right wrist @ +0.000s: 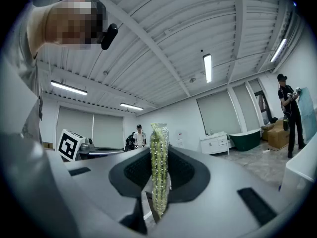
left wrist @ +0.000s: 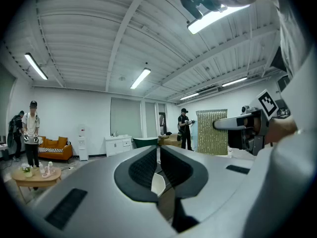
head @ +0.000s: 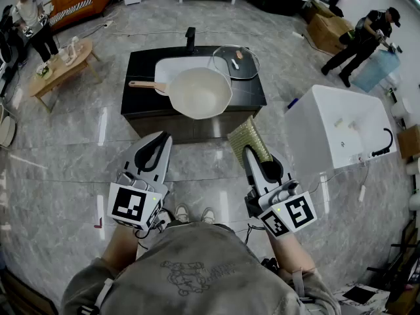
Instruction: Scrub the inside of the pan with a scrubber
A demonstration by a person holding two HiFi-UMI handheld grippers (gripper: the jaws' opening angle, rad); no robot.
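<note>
The left forearm (head: 121,245) and right forearm (head: 293,258) reach forward from the near edge of the head view, each holding its gripper level and pointing toward the far side. The left gripper (head: 162,138) has its fingers (left wrist: 141,167) closed together with nothing between them. The right gripper (head: 250,151), well apart on the right, has its fingers pressed on a flat green scrubber (head: 249,136), which stands edge-on and projects past them.

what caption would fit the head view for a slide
Right gripper shut on a green scrubber, left gripper shut and empty, both short of the cream pan on the dark counter.
</note>
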